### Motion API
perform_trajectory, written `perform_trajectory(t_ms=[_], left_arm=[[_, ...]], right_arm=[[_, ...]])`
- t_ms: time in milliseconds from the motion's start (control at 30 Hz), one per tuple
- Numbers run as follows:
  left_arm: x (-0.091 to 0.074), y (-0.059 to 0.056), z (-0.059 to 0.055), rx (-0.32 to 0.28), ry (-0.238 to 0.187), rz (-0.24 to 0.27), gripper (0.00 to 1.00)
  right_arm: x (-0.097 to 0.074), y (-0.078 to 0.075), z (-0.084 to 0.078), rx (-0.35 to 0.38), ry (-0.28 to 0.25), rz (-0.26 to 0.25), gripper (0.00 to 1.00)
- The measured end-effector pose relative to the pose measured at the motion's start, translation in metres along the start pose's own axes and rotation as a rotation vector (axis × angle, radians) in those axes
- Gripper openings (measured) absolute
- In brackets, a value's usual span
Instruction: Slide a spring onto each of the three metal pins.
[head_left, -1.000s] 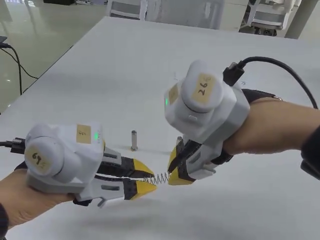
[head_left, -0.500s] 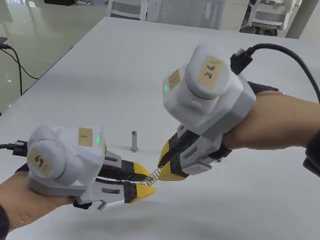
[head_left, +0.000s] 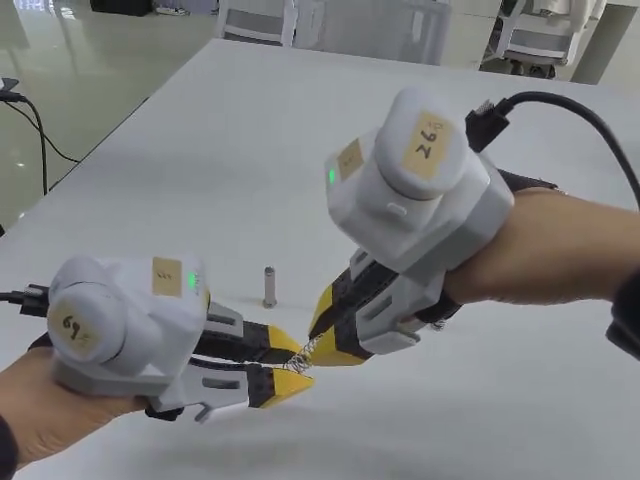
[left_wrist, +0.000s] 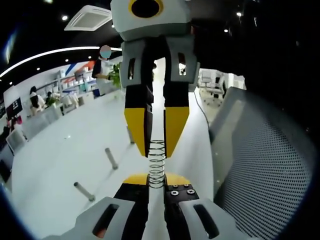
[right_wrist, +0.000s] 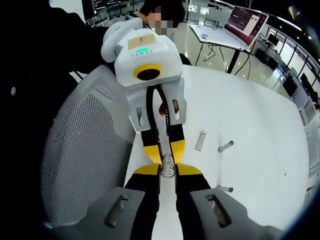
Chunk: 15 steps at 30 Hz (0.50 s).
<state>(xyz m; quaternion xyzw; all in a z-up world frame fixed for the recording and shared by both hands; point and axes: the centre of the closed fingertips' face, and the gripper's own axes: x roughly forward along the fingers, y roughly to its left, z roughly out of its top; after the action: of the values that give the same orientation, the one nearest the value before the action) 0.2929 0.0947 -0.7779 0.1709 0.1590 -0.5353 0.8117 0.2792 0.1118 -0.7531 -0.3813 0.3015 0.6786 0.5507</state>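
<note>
Springs and pins share the white table, and I work just above it. My left gripper and right gripper meet nose to nose, each clenched on one end of the held spring, which spans the air between them. I judge this a re-grip, so that one pair of jaws ends up holding it with a free end to aim at a pin. In the left gripper view I count two pins, the near pin at eight o'clock of that spring and the far pin at nine. A third I cannot make out. I count two springs, the other being a spare spring lying between one and two o'clock of my right jaws.
</note>
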Motion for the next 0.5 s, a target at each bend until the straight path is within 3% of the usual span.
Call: perform_trajectory(t_ms=[167,500], left_arm=[[-0.001,0.0,0.01,0.009,-0.036,0.001,0.02],[-0.002,0.001,0.015,0.005,-0.06,0.007,0.02]], right_arm=[[0.001,0.0,0.002,0.008,-0.012,0.005,0.09],[0.001,-0.001,0.003,0.01,-0.028,0.006,0.09]])
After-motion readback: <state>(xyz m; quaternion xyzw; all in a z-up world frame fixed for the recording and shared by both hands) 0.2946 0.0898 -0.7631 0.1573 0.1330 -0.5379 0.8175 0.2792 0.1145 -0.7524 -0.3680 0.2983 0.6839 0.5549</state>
